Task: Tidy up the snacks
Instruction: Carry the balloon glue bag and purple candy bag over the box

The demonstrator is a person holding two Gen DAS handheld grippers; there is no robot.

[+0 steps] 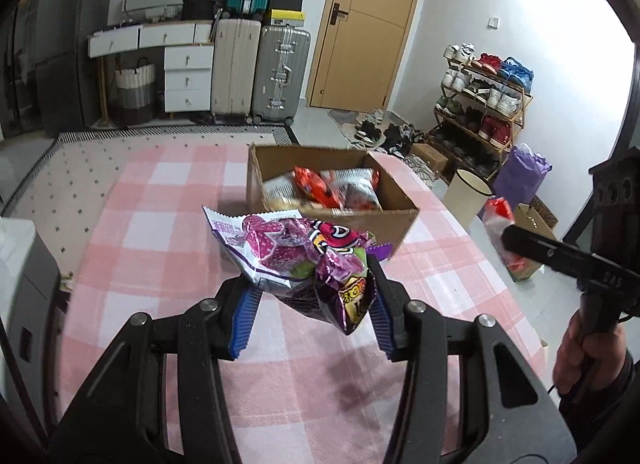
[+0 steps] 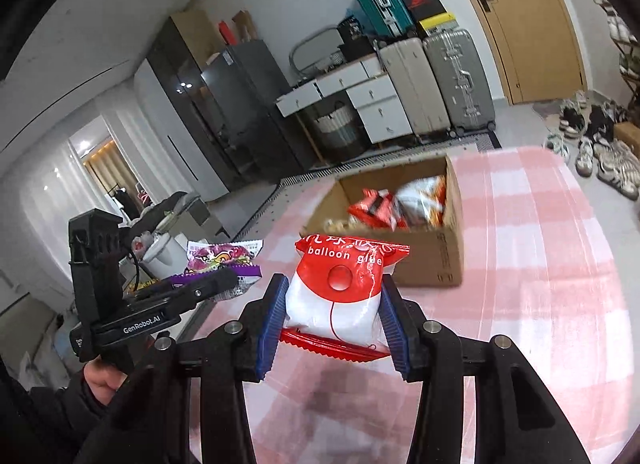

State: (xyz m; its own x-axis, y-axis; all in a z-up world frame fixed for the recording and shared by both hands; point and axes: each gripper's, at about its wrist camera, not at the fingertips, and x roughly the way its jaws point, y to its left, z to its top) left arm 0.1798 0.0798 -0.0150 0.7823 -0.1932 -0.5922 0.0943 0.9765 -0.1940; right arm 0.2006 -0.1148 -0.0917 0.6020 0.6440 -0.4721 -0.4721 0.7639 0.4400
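Pink-and-white checked cloth covers the table (image 1: 168, 200), and beyond it at twelve o'clock stand suitcases (image 1: 260, 68), a white drawer unit (image 1: 188, 80) and a wooden door (image 1: 368, 24); a shoe rack (image 1: 484, 104) fills the two o'clock corner of the left wrist view.

An open cardboard box (image 1: 394, 224) sits on the cloth just past the grippers, at twelve o'clock, with several red, orange and white snack packets (image 1: 332, 188) already lying inside it.

The left gripper (image 1: 312, 300) has its blue-padded fingers (image 1: 244, 316) closed partway on a crumpled purple snack bag (image 1: 296, 256), pinching its lower end so that the bag is lifted clear of the cloth, short of the box.

The right gripper (image 2: 334, 328) squeezes a red-and-white packet (image 2: 344, 292) printed "balloon glue" between its ribbed blue pads (image 2: 272, 324), the packet standing upright with its sealed top toward the box. In the left wrist view this gripper shows at three o'clock, off the table edge, the person's hand (image 1: 580, 352) wrapped around its handle.
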